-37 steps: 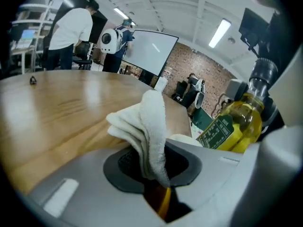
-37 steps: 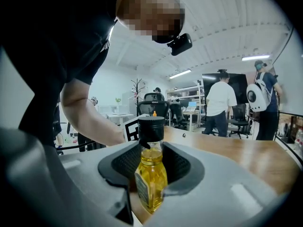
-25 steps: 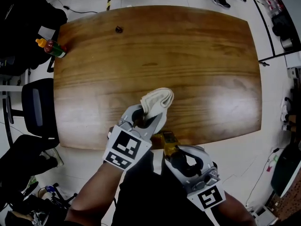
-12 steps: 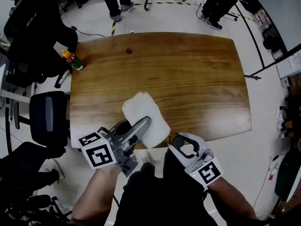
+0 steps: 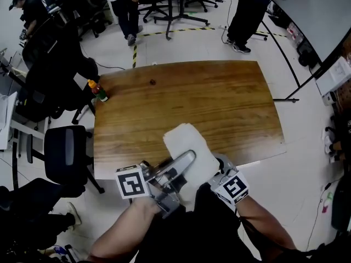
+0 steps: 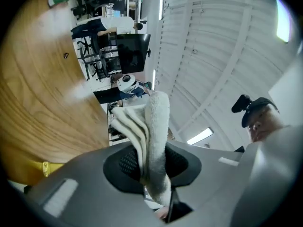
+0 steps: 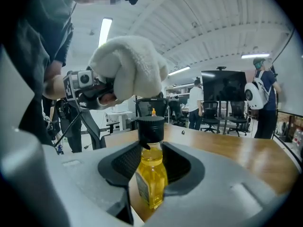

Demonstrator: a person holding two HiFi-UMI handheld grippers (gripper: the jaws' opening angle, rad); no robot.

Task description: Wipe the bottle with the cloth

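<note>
My left gripper (image 6: 152, 168) is shut on a folded white cloth (image 6: 150, 126). In the head view the cloth (image 5: 188, 147) hangs over the table's near edge, with the left gripper (image 5: 184, 163) coming in from the left. A bottle of yellow liquid (image 7: 151, 174) with a black cap (image 7: 150, 129) stands upright, and my right gripper (image 7: 151, 167) is shut on its body. The cloth (image 7: 130, 67) sits bunched just above and left of the cap, apart from it. In the head view the cloth hides the bottle, and only the right gripper's marker cube (image 5: 233, 186) shows.
The wooden table (image 5: 219, 103) lies ahead of me. A small red and green bottle with an orange cap (image 5: 98, 90) stands at its far left corner, a small dark spot (image 5: 152, 82) near the far edge. Black office chairs (image 5: 66, 155) stand to the left; people walk beyond.
Both grippers have drawn back toward me past the table's near edge. The left gripper has swung to the right, bringing the cloth over the bottle, which the head view no longer shows.
</note>
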